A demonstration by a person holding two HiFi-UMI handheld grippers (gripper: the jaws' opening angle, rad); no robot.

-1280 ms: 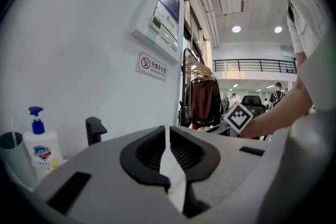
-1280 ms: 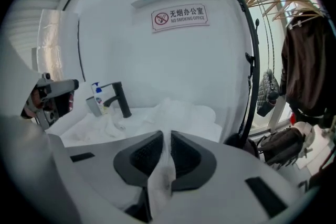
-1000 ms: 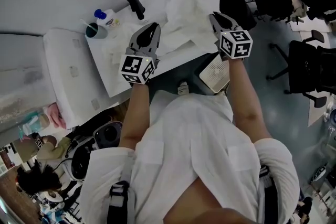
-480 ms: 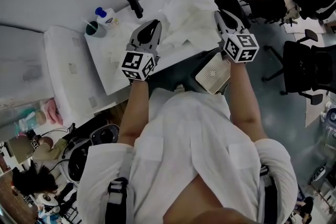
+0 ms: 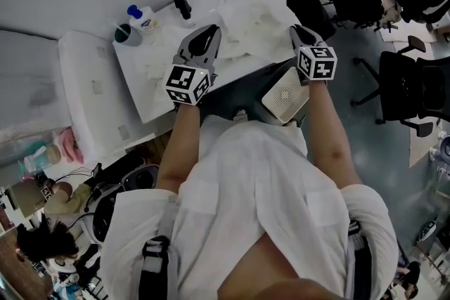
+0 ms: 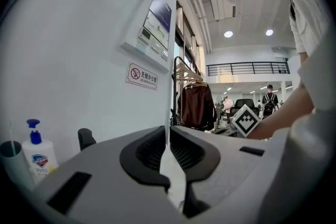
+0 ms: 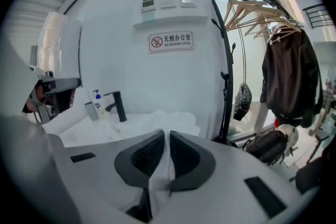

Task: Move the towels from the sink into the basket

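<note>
A heap of white towels [image 5: 249,14] lies in the white sink [image 5: 151,91] under the black tap [image 5: 179,2]. My left gripper [image 5: 206,33] reaches over the heap's left side, its jaws shut on a strip of white towel [image 6: 169,168]. At the heap's right edge, my right gripper [image 5: 298,30] is also shut, pinching a fold of towel [image 7: 157,178]. The cloth runs between the two grippers. The white perforated basket [image 5: 285,98] stands on the floor below the sink's right end, just beneath the right gripper.
A soap bottle [image 5: 143,20] and a cup [image 5: 127,35] stand at the sink's back left. A coat rack [image 7: 227,60] with a hanging bag and jacket rises to the right. A dark backpack [image 7: 270,145] and office chairs [image 5: 411,91] are on the floor there.
The right gripper swung out to the right, then came back toward the sink's edge with the towel. The left gripper edged up and right over the heap.
</note>
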